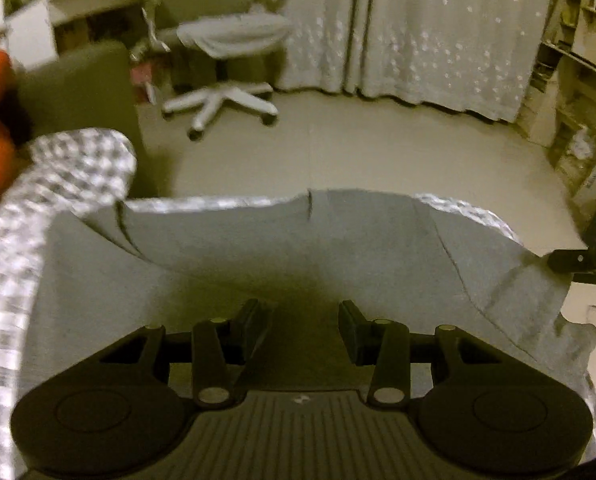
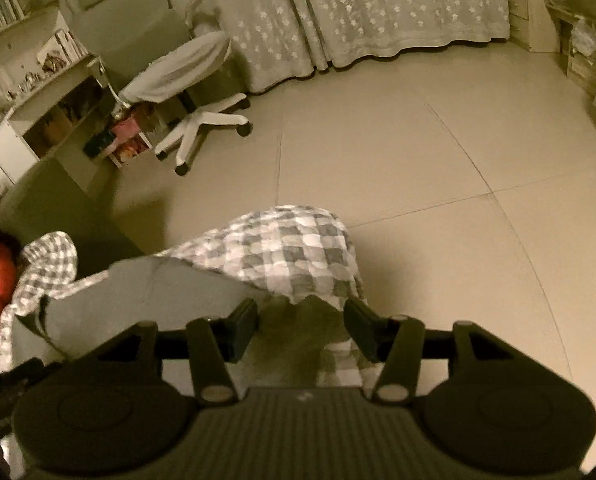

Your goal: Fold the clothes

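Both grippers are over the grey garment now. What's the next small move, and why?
Probably ease both grippers down and close on the garment's near edge. The left gripper and right gripper both stand open with nothing pinched, while the grey garment lies rumpled with creases across the checkered cloth, so it isn't folded yet.

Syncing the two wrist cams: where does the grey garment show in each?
Left wrist: grey garment fills the lower middle, spread over the checkered cloth, just beyond the tongs.
Right wrist: grey garment sits lower left, with checkered cloth draped across its right side.
Shared landmark: white swivel chair, upper left in both.
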Demonstrator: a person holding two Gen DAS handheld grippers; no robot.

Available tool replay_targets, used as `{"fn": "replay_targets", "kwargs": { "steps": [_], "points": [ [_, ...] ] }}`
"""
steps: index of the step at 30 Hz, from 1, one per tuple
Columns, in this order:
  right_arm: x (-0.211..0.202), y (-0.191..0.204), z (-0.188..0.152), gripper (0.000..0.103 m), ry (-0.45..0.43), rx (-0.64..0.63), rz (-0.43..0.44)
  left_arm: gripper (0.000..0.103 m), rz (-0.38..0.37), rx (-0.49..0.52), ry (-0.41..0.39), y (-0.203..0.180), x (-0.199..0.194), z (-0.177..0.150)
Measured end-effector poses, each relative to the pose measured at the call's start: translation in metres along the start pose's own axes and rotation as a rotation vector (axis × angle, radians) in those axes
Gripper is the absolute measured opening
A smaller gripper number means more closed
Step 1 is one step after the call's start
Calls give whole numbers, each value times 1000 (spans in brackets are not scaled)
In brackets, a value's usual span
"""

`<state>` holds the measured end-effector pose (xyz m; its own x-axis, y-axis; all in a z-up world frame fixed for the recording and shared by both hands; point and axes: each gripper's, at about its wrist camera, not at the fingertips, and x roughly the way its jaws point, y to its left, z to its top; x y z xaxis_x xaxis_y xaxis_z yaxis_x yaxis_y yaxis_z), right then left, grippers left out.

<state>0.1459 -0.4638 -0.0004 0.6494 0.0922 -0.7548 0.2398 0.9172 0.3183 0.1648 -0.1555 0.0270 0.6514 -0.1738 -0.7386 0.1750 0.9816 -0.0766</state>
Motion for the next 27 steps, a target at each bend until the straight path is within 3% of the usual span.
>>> {"fn": "replay_targets", "kwargs": {
  "steps": [6,7,9,14,19,23,27],
  "points": [
    [9,-8,-6,50,18,16,55,41,-18,9,-11,0,3,-1],
    [11,-7,-9,41,18,4,57,41,-21,9,-12,0,3,-1],
    [13,-4,-12,12,9,-27,61,41,-45,-30,-5,8,0,4],
    [-24,26,-9,12,-146,-127,72,41,-100,-147,-18,40,-12,21],
    [-61,83,-12,12,-227,-317,55,41,-169,-293,-32,85,-26,35],
    [-67,140,-25,12,-224,-437,67,41,-181,-341,-36,107,-30,37],
    [-50,194,-63,13,-160,-595,84,41,-183,-364,-12,116,-25,33]
  ]
}}
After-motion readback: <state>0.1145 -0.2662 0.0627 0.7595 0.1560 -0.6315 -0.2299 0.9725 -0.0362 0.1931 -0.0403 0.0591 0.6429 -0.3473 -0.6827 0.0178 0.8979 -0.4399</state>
